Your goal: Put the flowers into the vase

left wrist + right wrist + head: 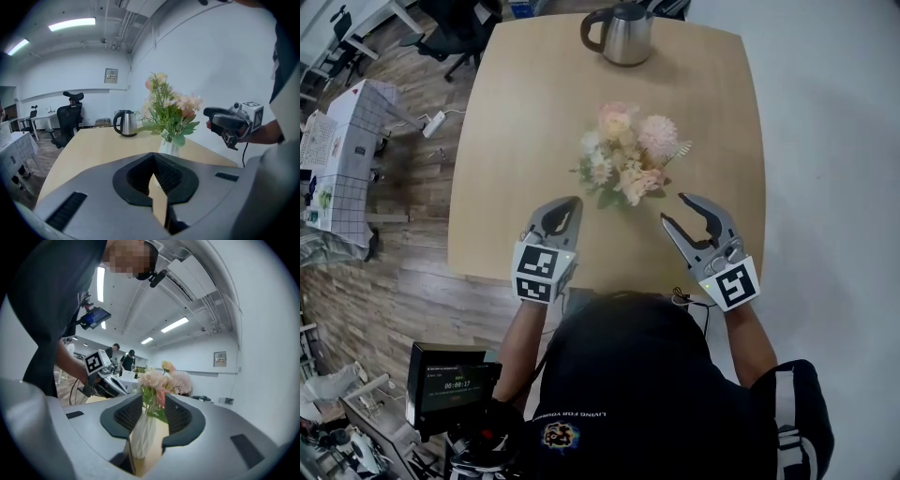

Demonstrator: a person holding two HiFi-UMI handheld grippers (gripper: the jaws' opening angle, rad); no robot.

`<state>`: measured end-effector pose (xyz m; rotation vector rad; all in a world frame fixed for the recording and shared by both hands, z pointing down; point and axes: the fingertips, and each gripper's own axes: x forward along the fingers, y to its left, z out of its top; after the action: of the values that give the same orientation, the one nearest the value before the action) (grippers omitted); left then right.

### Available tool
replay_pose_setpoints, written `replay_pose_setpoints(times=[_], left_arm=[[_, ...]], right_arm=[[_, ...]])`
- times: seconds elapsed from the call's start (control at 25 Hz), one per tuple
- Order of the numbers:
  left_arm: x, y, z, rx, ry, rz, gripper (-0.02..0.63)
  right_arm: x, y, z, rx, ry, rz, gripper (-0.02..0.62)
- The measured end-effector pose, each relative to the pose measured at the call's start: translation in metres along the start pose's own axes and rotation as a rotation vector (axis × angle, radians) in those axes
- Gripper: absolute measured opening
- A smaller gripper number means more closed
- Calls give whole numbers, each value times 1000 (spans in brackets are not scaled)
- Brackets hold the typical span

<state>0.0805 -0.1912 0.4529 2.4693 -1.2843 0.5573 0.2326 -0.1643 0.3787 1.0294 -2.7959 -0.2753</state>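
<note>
Flowers (623,155) stand in the vase (143,434) at mid-table (516,122), well short of the steel kettle (623,33) at the far edge. By the look of it the task is done, with no loose stems lying about. Handling, as a judgement: the bunch is light, the blooms soft and easily crushed, the stems thin and springy. Hold low on the gathered stems, just under the leaves, and never on the heads. The vase is slim and pale, probably light and top-heavy under so wide a bunch, so a sideways knock could tip it. If it needs steadying, take it at the body rather than the rim. Looks: pale pink, cream and peach heads, one big round pink pompom, small white daisy-like blooms, green leaves drooping over the rim. From above the vase is hidden under the blooms. From the right gripper view its white wall looks ribbed or pleated. Left gripper (572,202) sits near the bunch on its left, fingertips together, nothing in them. Right gripper (675,210) is just beside the bunch on its right, jaws apart at about half spread and empty. The vase lines up between them in its own view, but the pads are clear of it.
</note>
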Motion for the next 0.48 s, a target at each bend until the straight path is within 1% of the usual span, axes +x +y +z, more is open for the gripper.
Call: replay_pose_setpoints(times=[0.08,0.16,0.28,0.32,0.4,0.48], left_arm=[[-3,-8,-5,-11,3,19,0],[-9,-20,-9,-22,10,39,0],[-17,-27,-19,-46,27,70,0],[-19,-28,-23,-54,32,77,0],[-21,-28,-31,-67,39,83,0],[-25,-28,-40,-75,43,83,0]], right_arm=[[-8,2,-19,27,56,-5,31],[-12,11,-38,93,121,16,19],[-2,26,-56,263,164,45,17],[5,32,-61,305,175,54,17],[16,44,-71,346,204,68,17],[23,58,-79,360,236,77,17]])
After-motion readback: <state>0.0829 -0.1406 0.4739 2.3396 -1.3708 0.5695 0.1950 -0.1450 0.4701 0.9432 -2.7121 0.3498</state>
